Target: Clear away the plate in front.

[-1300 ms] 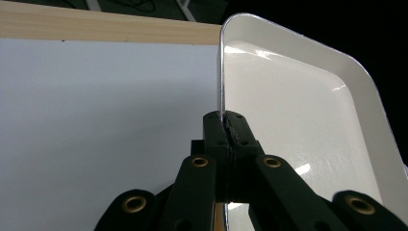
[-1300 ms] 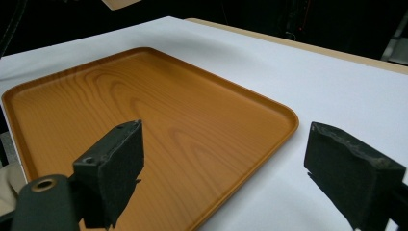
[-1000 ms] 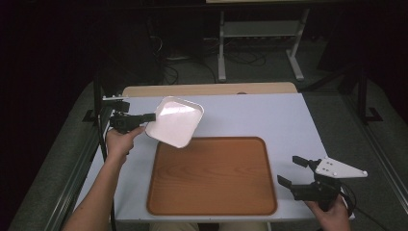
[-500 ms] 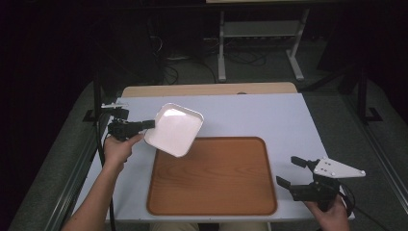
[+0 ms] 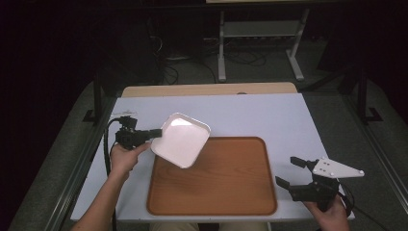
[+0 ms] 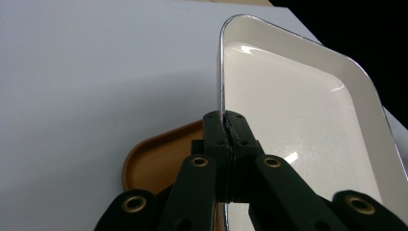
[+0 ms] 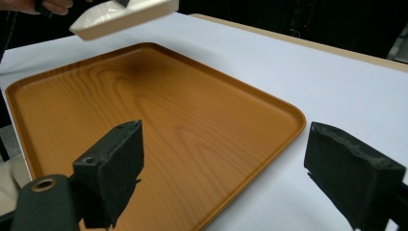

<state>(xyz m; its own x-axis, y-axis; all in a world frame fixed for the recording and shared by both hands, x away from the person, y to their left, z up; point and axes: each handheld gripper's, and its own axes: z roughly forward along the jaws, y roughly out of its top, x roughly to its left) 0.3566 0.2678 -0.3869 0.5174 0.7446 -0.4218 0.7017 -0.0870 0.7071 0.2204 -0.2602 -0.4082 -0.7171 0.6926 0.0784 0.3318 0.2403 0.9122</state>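
A white square dish (image 5: 181, 139) hangs in the air over the far left corner of the brown wooden tray (image 5: 221, 192). My left gripper (image 5: 155, 134) is shut on the dish's left rim; in the left gripper view the jaws pinch the rim of the dish (image 6: 298, 110) at the left gripper (image 6: 230, 132), with a corner of the tray (image 6: 154, 163) below. My right gripper (image 5: 291, 172) rests at the table's front right, open and holding nothing. In the right gripper view, the right gripper (image 7: 240, 168) has its pads wide apart over the tray (image 7: 144, 115), and the dish (image 7: 120, 17) floats at the top left.
The tray lies on a white table (image 5: 260, 115) with bare surface around it. A wooden strip (image 5: 207, 89) runs along the far edge. Beyond the table stand a metal rack (image 5: 260, 38) and cables on a dark floor.
My left hand has carried the dish toward the near side and a little lower, so that it now overlaps the tray's far left corner. The right gripper has stayed put.
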